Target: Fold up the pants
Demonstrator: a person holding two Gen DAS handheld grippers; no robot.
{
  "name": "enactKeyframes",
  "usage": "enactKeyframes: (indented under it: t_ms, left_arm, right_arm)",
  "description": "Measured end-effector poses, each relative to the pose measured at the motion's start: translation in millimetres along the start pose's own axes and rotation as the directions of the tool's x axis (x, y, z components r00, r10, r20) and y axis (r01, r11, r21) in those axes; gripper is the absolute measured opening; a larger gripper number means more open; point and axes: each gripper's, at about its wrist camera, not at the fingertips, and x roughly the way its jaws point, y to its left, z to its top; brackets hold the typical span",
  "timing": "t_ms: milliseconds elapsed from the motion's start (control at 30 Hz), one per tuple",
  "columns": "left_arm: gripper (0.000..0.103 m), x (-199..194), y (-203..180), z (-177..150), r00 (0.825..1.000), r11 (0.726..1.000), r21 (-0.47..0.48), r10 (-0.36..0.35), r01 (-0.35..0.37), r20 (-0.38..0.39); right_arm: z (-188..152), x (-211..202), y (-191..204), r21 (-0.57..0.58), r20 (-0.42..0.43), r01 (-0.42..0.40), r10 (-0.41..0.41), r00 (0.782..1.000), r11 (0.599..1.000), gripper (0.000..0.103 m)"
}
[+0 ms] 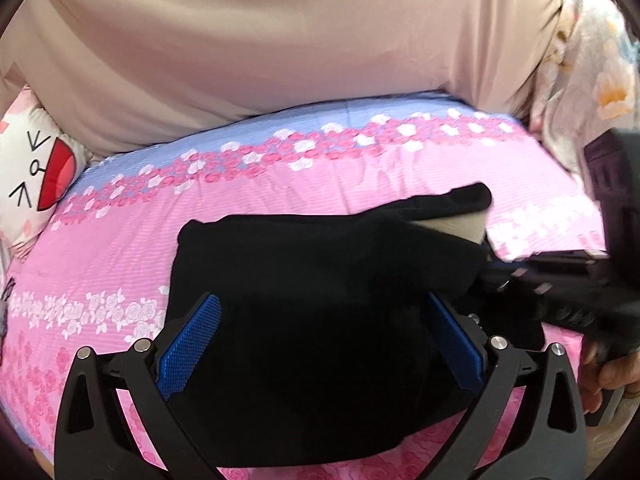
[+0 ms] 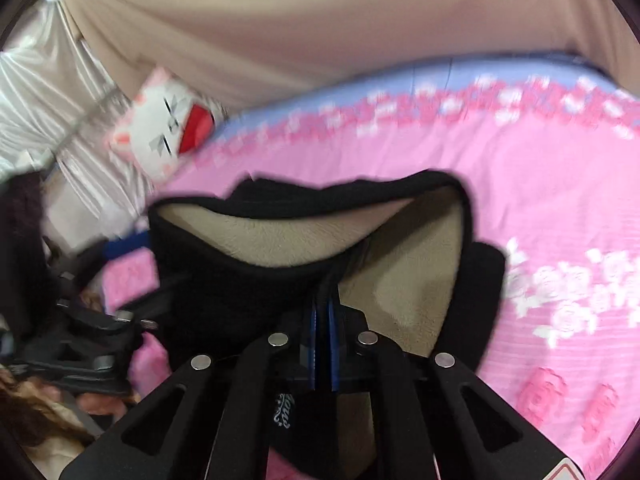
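Note:
The black pants [image 1: 304, 280] lie folded in a bundle on the pink floral bedsheet [image 1: 280, 184]. Their beige fleece lining [image 2: 280, 236] shows in the right wrist view. My left gripper [image 1: 320, 344] is open, its blue pads [image 1: 188, 348] on either side of the bundle's near end. My right gripper [image 2: 324, 304] is shut on the pants' waistband [image 2: 240, 276] and holds it up, so the lining faces the camera. The right gripper also shows in the left wrist view [image 1: 560, 288], at the bundle's right side.
A beige curtain [image 1: 280, 40] hangs behind the bed. A white cat-face pillow [image 1: 36, 168] lies at the far left. Floral fabric [image 1: 592, 80] is at the far right. White satin cloth [image 2: 48, 100] and the other gripper [image 2: 80, 344] are at the left in the right wrist view.

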Motion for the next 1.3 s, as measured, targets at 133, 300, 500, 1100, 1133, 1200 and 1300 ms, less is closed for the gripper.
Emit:
enactKeyframes:
  t_ms: [133,300,500,1100,1133,1200,1300]
  left_arm:
    - [0.098,8.9,-11.0,-7.0,0.999,0.999,0.027,-0.037,0.038,-0.033]
    - [0.098,22.5,-25.3,-16.3,0.991,0.995,0.048,-0.083,0.088,-0.103]
    - [0.098,17.1,-31.6,-20.5,0.995,0.994,0.090,-0.060,0.067,-0.078]
    - [0.098,-12.5,-17.0,-17.1,0.994,0.991,0.076,-0.105,0.107,-0.024]
    - [0.098,-9.5,-15.8,-17.5,0.996,0.993,0.073,-0.086,0.088,-0.029]
    - [0.098,-3.6,-9.6,-17.5,0.996,0.996,0.057,-0.066,0.069,-0.058]
    - [0.098,-7.7,7.3,-18.1,0.998,0.999,0.027,-0.040,0.041,-0.039]
  right_arm:
    - [-13.3,31.2,-48.7,0.145,-0.088,0.009,0.003,0.996,0.989,0.004]
    - [-6.7,4.0,-51.9,0.191,-0.039,-0.061,0.070,0.997,0.980,0.016]
    - [-7.3,16.0,-68.6,0.264,-0.065,-0.172,0.196,0.979,0.949,0.023]
    - [-10.5,34.8,-70.7,0.223,-0.070,-0.082,0.100,0.993,0.971,0.006]
    - [-12.2,30.0,-76.6,0.270,-0.043,-0.130,0.147,0.988,0.954,0.006]
    - [-11.8,6.9,-75.1,0.273,-0.010,-0.098,0.105,0.994,0.957,0.010]
    - [-11.7,-47.8,-59.2,0.210,0.100,0.157,-0.181,0.978,0.965,0.019]
